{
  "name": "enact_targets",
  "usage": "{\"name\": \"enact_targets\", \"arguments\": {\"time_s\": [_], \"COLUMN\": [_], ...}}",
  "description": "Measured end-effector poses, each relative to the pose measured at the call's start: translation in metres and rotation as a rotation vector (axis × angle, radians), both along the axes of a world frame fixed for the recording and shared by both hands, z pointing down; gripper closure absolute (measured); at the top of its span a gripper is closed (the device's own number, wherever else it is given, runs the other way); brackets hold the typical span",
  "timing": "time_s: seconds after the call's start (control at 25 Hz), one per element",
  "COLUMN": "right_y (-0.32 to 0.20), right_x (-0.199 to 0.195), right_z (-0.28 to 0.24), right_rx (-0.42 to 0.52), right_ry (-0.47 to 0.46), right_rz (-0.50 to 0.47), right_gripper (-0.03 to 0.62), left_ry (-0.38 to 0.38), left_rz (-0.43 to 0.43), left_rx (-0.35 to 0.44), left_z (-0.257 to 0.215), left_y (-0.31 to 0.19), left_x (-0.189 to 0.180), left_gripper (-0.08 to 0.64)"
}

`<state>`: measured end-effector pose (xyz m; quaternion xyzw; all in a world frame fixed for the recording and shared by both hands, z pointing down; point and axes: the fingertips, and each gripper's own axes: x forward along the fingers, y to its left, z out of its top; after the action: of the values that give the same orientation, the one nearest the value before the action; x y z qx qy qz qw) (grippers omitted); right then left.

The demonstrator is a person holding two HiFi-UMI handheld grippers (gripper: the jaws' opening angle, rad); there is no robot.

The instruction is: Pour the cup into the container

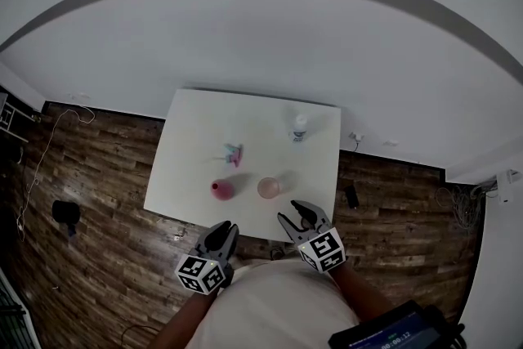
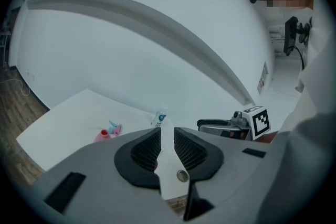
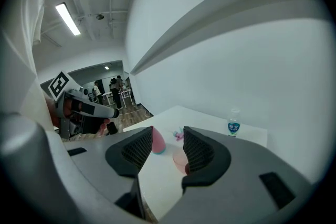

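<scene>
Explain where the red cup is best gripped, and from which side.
Grip the red cup around its side wall, midway up, coming level from the table's near edge with the left claw: it seems upright and stands nearest that claw.

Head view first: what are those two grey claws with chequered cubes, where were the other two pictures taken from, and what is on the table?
There is no robot here. A person holds a two-jaw tool in each hand, the left gripper and the right gripper; the cubes are part of them. The head view comes from a camera on the person's head, looking down. The other two come from cameras riding on each gripper, looking along its jaws. On the white table are a pink cup, a pale container, a bottle and a small pink toy. Nothing is held: the right jaws stand apart, and the left show a narrow gap.
</scene>
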<state>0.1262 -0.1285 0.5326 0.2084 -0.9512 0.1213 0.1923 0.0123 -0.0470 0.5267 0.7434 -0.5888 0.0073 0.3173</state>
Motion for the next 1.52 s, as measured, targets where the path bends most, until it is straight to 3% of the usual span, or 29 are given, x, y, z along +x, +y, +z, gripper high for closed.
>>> {"name": "enact_targets", "arguments": {"time_s": [0.72,1.04,1.16,1.52], "right_y": [-0.016,-0.017,-0.017,-0.025], "right_x": [-0.001,-0.004,-0.010,-0.023], "right_z": [0.025,0.038,0.041,0.049], "right_rx": [-0.007,-0.007,0.005,0.032], "right_ry": [0.020,0.051,0.052,0.096], "right_rz": [-0.129,-0.171,-0.184,-0.149], "right_gripper": [0.371,0.363,0.333,0.310], "left_ry": [-0.049,-0.079,-0.082,-0.054], "left_rz": [-0.105,-0.141,-0.149,-0.124], "left_rx": [-0.018,-0.019,-0.024,-0.048], "left_z": [0.011,0.013,0.018,0.029], "left_y": [-0.012,-0.010,-0.006,-0.002], "left_x": [0.000,-0.016,-0.025,-0.038], "left_gripper": [0.453,0.449,0.449,0.449]}}
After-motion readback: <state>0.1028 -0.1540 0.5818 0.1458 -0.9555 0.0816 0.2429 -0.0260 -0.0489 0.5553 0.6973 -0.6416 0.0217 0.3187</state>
